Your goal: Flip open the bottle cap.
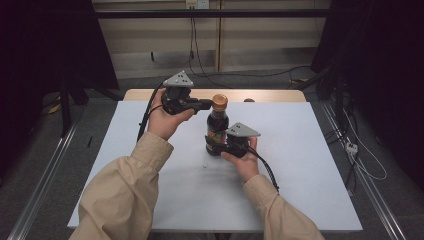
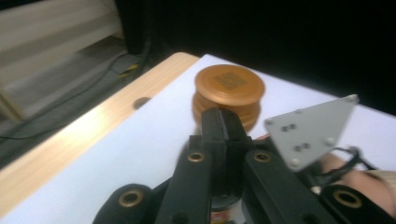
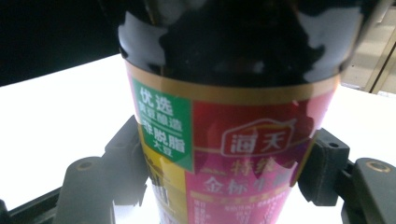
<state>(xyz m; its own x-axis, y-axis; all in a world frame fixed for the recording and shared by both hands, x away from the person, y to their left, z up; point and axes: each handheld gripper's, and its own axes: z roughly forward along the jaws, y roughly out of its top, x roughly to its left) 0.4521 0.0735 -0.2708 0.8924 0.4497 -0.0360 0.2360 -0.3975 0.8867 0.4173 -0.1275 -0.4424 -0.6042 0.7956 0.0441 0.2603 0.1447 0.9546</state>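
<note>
High view has a dark bottle (image 1: 217, 127) standing upright near the middle of the white table (image 1: 300, 165). The right gripper (image 1: 219, 148) is clamped around its lower body, a pad on each side of the label. The left gripper (image 1: 209, 104) has its jaws fully closed, tips right against the orange cap (image 1: 219, 101).

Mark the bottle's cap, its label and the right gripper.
cap (image 2: 229, 84), left gripper view, flat orange top.
label (image 3: 243, 154), right gripper view, pink panel.
right gripper (image 1: 214, 145), high view, between its fingertips at the bottle's base.
</note>
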